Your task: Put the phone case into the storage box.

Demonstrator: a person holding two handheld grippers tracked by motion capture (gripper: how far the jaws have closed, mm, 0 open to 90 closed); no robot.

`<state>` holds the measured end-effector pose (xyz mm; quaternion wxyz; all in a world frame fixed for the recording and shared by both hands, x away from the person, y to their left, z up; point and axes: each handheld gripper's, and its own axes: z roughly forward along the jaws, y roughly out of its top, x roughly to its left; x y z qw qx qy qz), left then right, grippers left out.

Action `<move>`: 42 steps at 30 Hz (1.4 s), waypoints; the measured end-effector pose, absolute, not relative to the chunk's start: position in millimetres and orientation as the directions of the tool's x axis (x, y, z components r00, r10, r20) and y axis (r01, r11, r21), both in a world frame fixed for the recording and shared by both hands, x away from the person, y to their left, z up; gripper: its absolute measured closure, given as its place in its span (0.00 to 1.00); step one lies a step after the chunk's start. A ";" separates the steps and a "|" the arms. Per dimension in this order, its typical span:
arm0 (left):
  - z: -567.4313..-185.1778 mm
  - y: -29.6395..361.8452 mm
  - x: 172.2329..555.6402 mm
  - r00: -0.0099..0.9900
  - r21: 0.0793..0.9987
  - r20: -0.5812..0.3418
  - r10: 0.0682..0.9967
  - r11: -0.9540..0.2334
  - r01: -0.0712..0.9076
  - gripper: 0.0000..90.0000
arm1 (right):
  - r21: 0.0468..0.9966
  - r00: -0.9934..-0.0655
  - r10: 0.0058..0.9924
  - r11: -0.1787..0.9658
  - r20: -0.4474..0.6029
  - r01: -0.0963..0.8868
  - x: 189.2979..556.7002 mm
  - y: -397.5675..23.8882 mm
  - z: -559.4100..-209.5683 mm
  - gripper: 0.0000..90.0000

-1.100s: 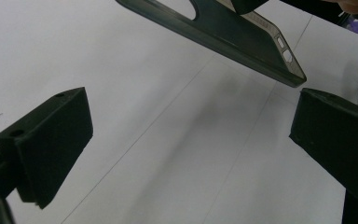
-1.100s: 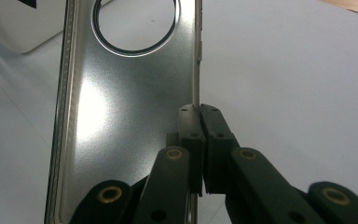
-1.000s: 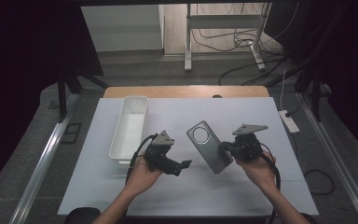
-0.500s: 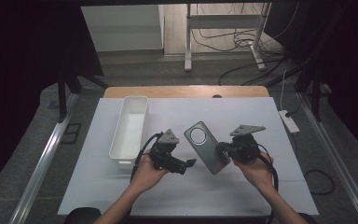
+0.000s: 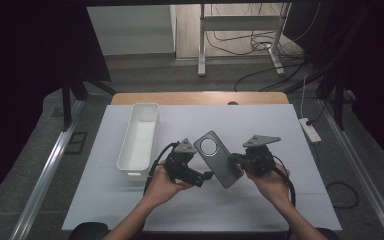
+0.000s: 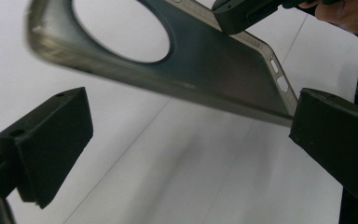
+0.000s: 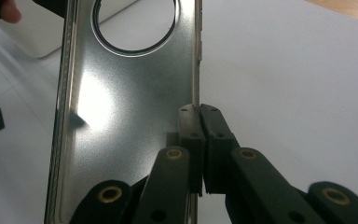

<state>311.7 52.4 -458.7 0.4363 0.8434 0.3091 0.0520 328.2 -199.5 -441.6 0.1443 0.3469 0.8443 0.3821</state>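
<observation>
A white rectangular bin sits lengthwise toward the left part of the white table surface, its far end close to the back edge. Just right of it, nearer the front edge, the left gripper rests in the person's left hand with its jaws spread apart; in the left gripper view the lower rim of the phone case passes between them, right up against the right-hand pad, and whether it touches is hard to tell. The dark translucent phone case, with a round camera cut-out near its far end, is held up over the middle of the surface. The right gripper, in the person's right hand, has its jaws pinched together on the case's right-hand rim.
</observation>
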 end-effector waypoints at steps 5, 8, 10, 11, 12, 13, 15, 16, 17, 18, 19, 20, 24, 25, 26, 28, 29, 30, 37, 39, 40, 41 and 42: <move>-460.8 47.4 310.8 0.801 0.763 -0.183 0.570 -0.432 0.482 0.02 | 0.749 -0.723 0.690 0.467 0.025 0.471 325.5 -195.1 -441.9 0.98; -461.0 46.4 310.3 0.800 0.764 -0.178 0.573 -0.432 0.479 0.03 | 0.750 -0.729 0.684 0.469 0.025 0.466 323.5 -191.9 -442.3 0.98; -460.9 46.3 310.2 0.799 0.765 -0.178 0.575 -0.430 0.480 0.04 | 0.751 -0.731 0.682 0.469 0.025 0.464 323.0 -190.9 -442.6 0.98; -460.7 46.7 310.2 0.797 0.765 -0.179 0.577 -0.428 0.482 0.04 | 0.752 -0.732 0.680 0.469 0.025 0.462 321.7 -189.0 -443.0 0.98; -460.9 46.8 310.2 0.795 0.764 -0.181 0.579 -0.427 0.484 0.04 | 0.753 -0.732 0.680 0.470 0.024 0.461 321.2 -188.1 -443.1 0.98; -461.1 47.0 310.2 0.794 0.764 -0.179 0.580 -0.427 0.484 0.05 | 0.754 -0.733 0.680 0.470 0.022 0.458 320.9 -187.4 -443.4 0.98; -461.6 47.9 310.3 0.792 0.764 -0.186 0.581 -0.422 0.489 0.07 | 0.754 -0.732 0.681 0.469 0.023 0.460 320.5 -186.4 -443.8 0.98; -461.8 48.1 310.4 0.792 0.762 -0.189 0.580 -0.422 0.491 0.08 | 0.755 -0.732 0.681 0.468 0.023 0.459 320.2 -186.0 -444.0 0.98; -462.3 48.0 310.5 0.793 0.760 -0.190 0.579 -0.425 0.493 0.09 | 0.756 -0.732 0.681 0.466 0.025 0.459 320.1 -185.7 -444.1 0.98; -462.7 47.6 310.5 0.794 0.758 -0.191 0.577 -0.427 0.493 0.11 | 0.757 -0.733 0.680 0.465 0.026 0.459 319.7 -185.2 -444.1 0.98; -463.1 46.6 310.0 0.793 0.757 -0.197 0.576 -0.425 0.496 0.12 | 0.758 -0.734 0.679 0.465 0.026 0.457 319.4 -184.7 -444.2 0.98; -463.7 45.9 309.8 0.795 0.755 -0.193 0.575 -0.430 0.495 0.13 | 0.760 -0.736 0.677 0.465 0.026 0.454 319.0 -184.0 -444.2 0.98; -465.0 44.4 309.1 0.798 0.749 -0.194 0.571 -0.439 0.496 0.17 | 0.761 -0.741 0.671 0.470 0.022 0.448 317.2 -181.5 -444.4 0.98; -465.2 44.5 309.0 0.798 0.747 -0.194 0.570 -0.442 0.497 0.17 | 0.762 -0.741 0.671 0.469 0.021 0.446 316.7 -181.0 -444.5 0.98; -465.2 44.9 308.8 0.798 0.745 -0.193 0.571 -0.443 0.498 0.20 | 0.763 -0.742 0.670 0.470 0.019 0.444 316.3 -181.0 -444.4 0.98; -464.5 46.5 309.0 0.794 0.747 -0.191 0.578 -0.439 0.499 0.26 | 0.763 -0.742 0.671 0.470 0.017 0.443 316.3 -181.5 -444.1 0.98; -464.0 47.5 309.3 0.792 0.748 -0.192 0.580 -0.436 0.500 0.29 | 0.763 -0.740 0.672 0.471 0.015 0.443 316.4 -181.8 -444.0 0.98; -462.9 50.0 310.0 0.787 0.751 -0.197 0.584 -0.426 0.505 0.32 | 0.764 -0.740 0.672 0.469 0.016 0.442 316.6 -181.9 -444.2 0.98; -461.7 56.3 311.9 0.775 0.748 -0.250 0.581 -0.392 0.535 0.57 | 0.766 -0.743 0.669 0.476 0.003 0.431 315.4 -180.1 -445.5 0.98; -461.0 57.5 312.5 0.776 0.748 -0.267 0.571 -0.384 0.540 0.64 | 0.767 -0.745 0.667 0.478 0.002 0.429 315.2 -179.8 -445.6 0.98; -460.8 57.9 312.6 0.774 0.747 -0.274 0.570 -0.381 0.545 0.67 | 0.768 -0.746 0.666 0.478 -0.001 0.426 315.0 -179.6 -445.6 0.98; -460.9 58.3 312.9 0.772 0.746 -0.289 0.565 -0.373 0.552 0.69 | 0.768 -0.747 0.664 0.479 -0.002 0.424 314.9 -179.4 -445.6 0.98; -461.2 59.1 313.2 0.771 0.745 -0.302 0.561 -0.365 0.558 0.72 | 0.766 -0.748 0.664 0.485 -0.008 0.422 314.7 -178.9 -445.9 0.97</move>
